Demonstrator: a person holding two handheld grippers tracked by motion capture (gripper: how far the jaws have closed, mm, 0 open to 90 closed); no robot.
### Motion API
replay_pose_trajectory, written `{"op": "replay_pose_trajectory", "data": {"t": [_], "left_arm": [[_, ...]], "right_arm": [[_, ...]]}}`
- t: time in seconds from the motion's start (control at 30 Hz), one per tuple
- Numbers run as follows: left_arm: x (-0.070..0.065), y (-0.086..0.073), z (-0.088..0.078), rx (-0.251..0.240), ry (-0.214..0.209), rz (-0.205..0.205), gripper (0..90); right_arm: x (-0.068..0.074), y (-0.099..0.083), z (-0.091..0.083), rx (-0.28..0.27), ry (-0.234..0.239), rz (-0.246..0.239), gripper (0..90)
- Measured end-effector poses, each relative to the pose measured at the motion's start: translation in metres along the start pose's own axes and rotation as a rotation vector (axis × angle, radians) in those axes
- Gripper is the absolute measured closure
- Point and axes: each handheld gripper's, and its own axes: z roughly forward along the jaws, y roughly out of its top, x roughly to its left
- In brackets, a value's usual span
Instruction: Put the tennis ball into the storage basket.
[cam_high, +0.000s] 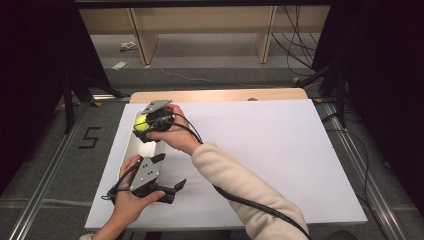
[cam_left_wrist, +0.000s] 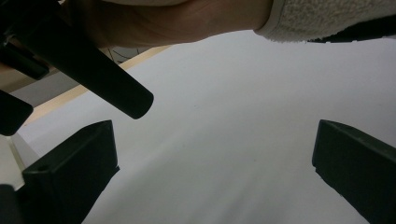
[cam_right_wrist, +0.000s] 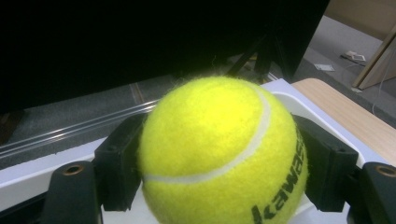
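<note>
Down at the table's (cam_high: 280, 150) near-left corner, the left gripper (cam_high: 170, 175) rests low over the white sheet with its jaws spread wide and nothing between them. Just beyond it, by the left edge, the right gripper (cam_high: 141, 125) clamps a yellow tennis ball (cam_right_wrist: 219, 154) on both sides, over what looks like a shallow white tray (cam_right_wrist: 299, 100).

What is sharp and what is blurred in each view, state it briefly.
High view: evenly lit, sharp; the room's edges are dark. Left gripper view: the open left gripper is soft, the hand above blurred. Right gripper view: the tennis ball is bright, with slightly soft lettering and a dark background.
</note>
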Motion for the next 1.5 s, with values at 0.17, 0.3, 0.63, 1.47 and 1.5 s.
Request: {"op": "replay_pose_trajectory", "data": {"t": [0.17,0.3,0.63,1.47,1.5], "left_arm": [[0.0,0.0,0.0,0.003,-0.003,0.001,0.0],[0.0,0.0,0.0,0.004,-0.003,0.001,0.0],[0.0,0.0,0.0,0.001,-0.002,0.003,0.0],[0.0,0.001,0.0,0.0,-0.002,0.004,0.0],[0.0,0.0,0.0,0.001,-0.002,0.005,0.0]], "right_arm": [[0.0,0.0,0.001,0.003,0.002,0.001,26.8],[0.0,-0.001,0.002,0.007,0.003,-0.002,26.7],[-0.001,-0.002,0.004,0.019,0.008,0.003,26.8],[-0.001,-0.001,0.01,0.027,0.015,0.01,26.7],[-0.001,-0.001,0.01,0.026,0.015,0.009,26.7]]}}
